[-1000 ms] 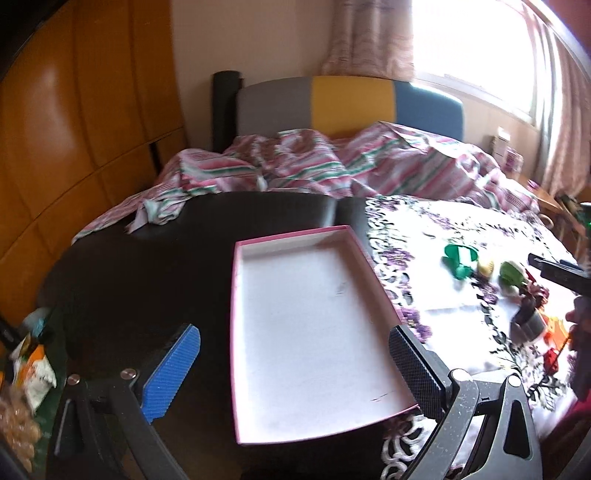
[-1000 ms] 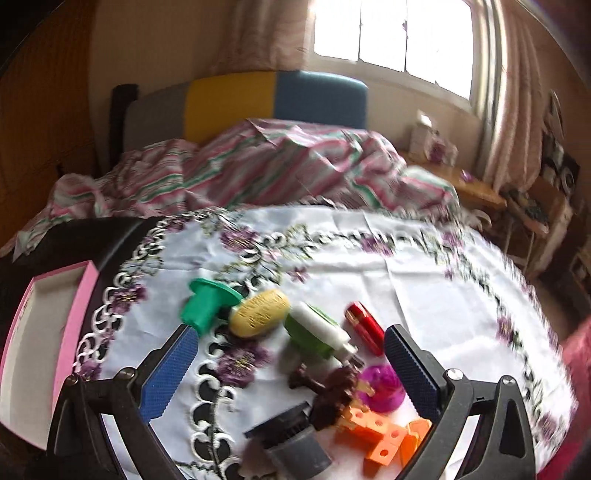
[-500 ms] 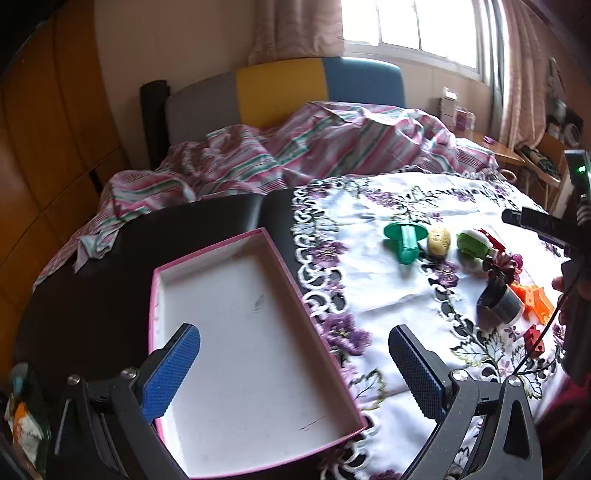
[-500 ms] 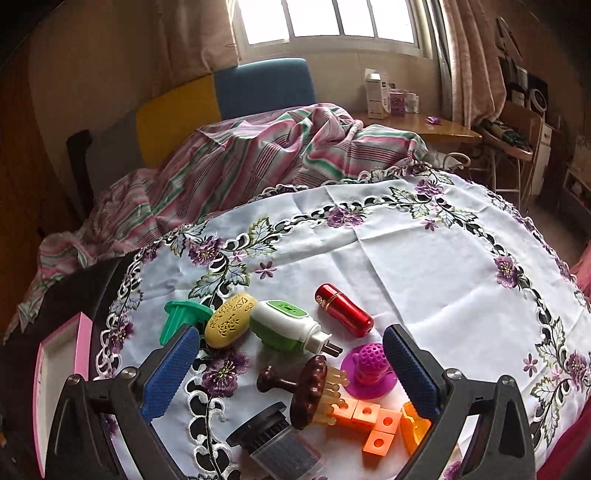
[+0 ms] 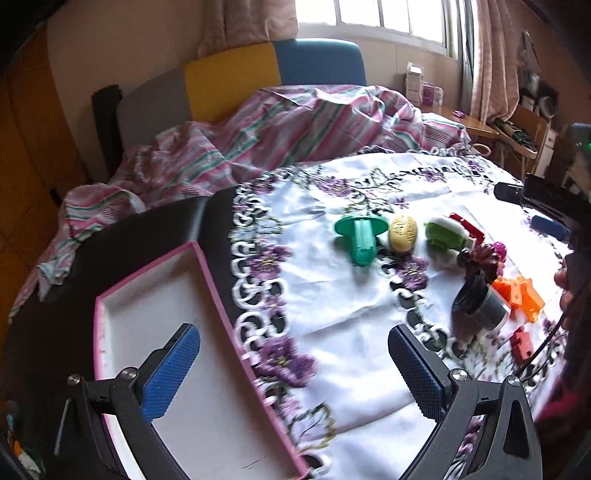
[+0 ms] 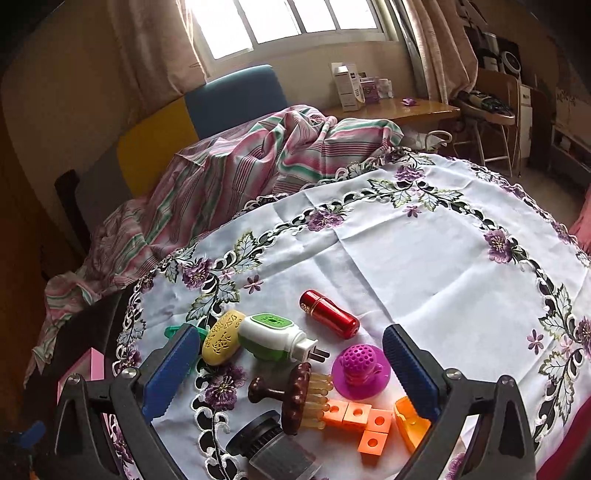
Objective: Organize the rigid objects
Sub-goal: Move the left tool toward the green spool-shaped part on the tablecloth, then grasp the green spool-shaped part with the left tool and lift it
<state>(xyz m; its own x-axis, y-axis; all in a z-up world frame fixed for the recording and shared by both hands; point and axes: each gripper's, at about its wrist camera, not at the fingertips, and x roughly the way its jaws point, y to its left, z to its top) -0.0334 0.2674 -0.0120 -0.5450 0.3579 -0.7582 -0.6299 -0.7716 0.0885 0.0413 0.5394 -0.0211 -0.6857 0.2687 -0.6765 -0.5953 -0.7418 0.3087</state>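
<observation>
Right gripper (image 6: 286, 363), jaws apart and empty, hangs directly over the brush (image 6: 291, 393). Left gripper (image 5: 293, 365), also apart, sits nearer the tray (image 5: 110, 306).

bright daylight from the blown-out window (image 6: 295, 22), slight motion blur, dark fisheye corners

Left gripper (image 5: 293, 363) fingers spread wide, pink-rimmed tray (image 5: 221, 317) below, green toy (image 5: 361, 236) on embroidered tablecloth (image 5: 332, 302)
</observation>
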